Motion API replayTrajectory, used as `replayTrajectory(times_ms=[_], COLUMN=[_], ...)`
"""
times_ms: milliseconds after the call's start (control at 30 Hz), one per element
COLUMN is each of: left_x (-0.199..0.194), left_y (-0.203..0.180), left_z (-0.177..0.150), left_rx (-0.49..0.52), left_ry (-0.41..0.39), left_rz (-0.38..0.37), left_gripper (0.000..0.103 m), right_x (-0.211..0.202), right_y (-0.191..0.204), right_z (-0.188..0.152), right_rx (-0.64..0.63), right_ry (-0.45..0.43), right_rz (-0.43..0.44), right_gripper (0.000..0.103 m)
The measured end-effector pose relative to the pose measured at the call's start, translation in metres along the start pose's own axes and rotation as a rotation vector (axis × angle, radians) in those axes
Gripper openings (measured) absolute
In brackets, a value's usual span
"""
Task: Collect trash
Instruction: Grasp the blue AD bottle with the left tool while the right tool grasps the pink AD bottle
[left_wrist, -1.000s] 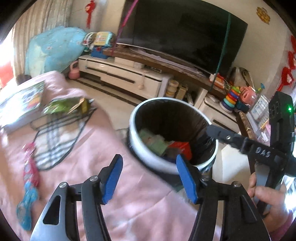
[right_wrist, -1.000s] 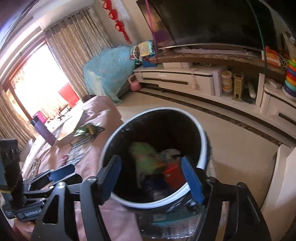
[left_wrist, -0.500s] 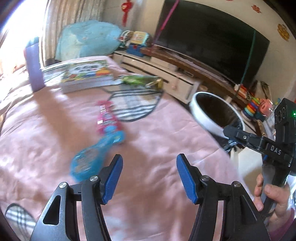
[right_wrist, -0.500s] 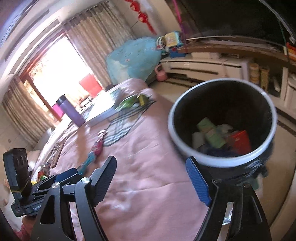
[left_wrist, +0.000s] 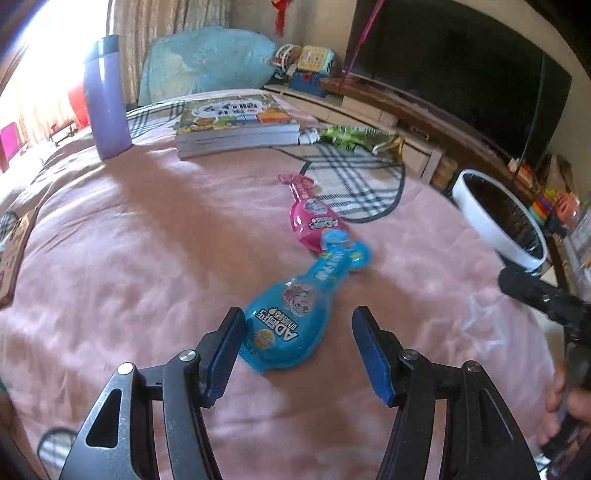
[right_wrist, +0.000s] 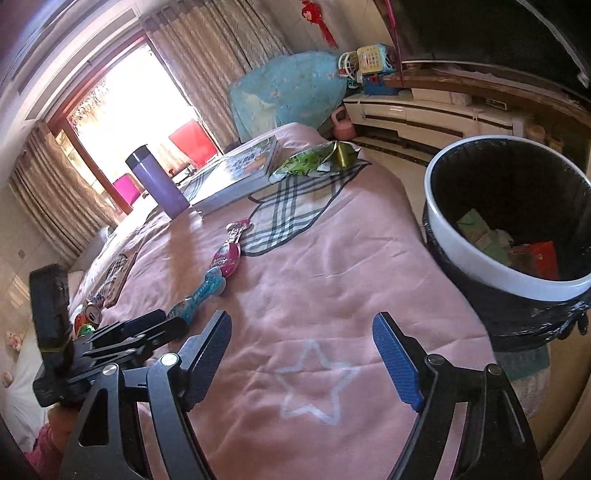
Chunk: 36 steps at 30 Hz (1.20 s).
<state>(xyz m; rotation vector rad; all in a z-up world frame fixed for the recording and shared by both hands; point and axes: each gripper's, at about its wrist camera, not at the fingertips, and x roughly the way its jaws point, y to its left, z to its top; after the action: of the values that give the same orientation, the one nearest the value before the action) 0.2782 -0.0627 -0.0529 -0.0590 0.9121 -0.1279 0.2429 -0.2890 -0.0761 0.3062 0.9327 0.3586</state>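
Observation:
A blue bottle-shaped snack wrapper (left_wrist: 295, 317) lies on the pink bedspread (left_wrist: 147, 258), its wide end between the tips of my open, empty left gripper (left_wrist: 297, 350). A pink wrapper of the same shape (left_wrist: 312, 218) lies just beyond it. A green snack bag (left_wrist: 351, 136) lies farther off by the books. The white-rimmed black bin (right_wrist: 517, 236) stands off the bed's right side with trash inside. My right gripper (right_wrist: 303, 358) is open and empty over the bedspread's star print, left of the bin. The blue wrapper (right_wrist: 199, 295) and pink wrapper (right_wrist: 227, 254) also show in the right wrist view.
A stack of books (left_wrist: 236, 125) and a purple flask (left_wrist: 107, 99) stand on the far part of the bed. A plaid cloth (left_wrist: 354, 184) lies near the green bag. A drink can (right_wrist: 88, 317) lies at the bed's left. A TV cabinet (right_wrist: 443, 114) runs along the far wall.
My left gripper has swung from the bin across the bed and now straddles the blue wrapper's end. My right gripper has drawn back from over the bin to above the bedspread.

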Motion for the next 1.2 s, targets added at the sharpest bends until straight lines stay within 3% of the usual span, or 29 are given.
replayTrajectory(times_ms=[100, 233, 300, 533, 733, 933, 1000, 1033, 1200], left_x=[0.015, 0.015, 0.012, -0.001, -0.001, 0.003, 0.002, 0.002, -0.003], left_y=[-0.001, 0.009, 0.023, 0.066, 0.073, 0.073, 0.071, 0.071, 0.065], left_z=[0.004, 0.006, 0.005, -0.007, -0.009, -0.007, -0.009, -0.009, -0.011], left_rx=[0.030, 0.021, -0.028, -0.174, -0.194, -0.211, -0.214, -0.216, -0.211], left_ry=[0.024, 0.013, 0.013, 0.006, 0.003, -0.014, -0.018, -0.020, -0.027], left_rz=[0.007, 0.008, -0.015, -0.059, -0.065, -0.057, -0.055, -0.053, -0.062], left_gripper=[0.056, 0.019, 0.014, 0.014, 0.014, 0.014, 0.014, 0.014, 0.014], right_x=[0.006, 0.017, 0.026, 0.069, 0.106, 0.129, 0.134, 0.135, 0.124], right_y=[0.002, 0.010, 0.019, 0.050, 0.078, 0.095, 0.103, 0.106, 0.100], right_z=[0.001, 0.006, 0.010, 0.021, 0.028, 0.036, 0.034, 0.033, 0.031], right_rx=[0.005, -0.002, -0.023, -0.089, -0.147, -0.219, -0.277, -0.298, -0.274], right_ry=[0.005, 0.008, 0.010, 0.066, 0.109, 0.118, 0.120, 0.118, 0.099], right_rz=[-0.001, 0.005, 0.009, 0.043, 0.048, -0.015, -0.068, -0.091, -0.065], right_gripper=[0.080, 0.080, 0.080, 0.064, 0.063, 0.064, 0.058, 0.048, 0.047])
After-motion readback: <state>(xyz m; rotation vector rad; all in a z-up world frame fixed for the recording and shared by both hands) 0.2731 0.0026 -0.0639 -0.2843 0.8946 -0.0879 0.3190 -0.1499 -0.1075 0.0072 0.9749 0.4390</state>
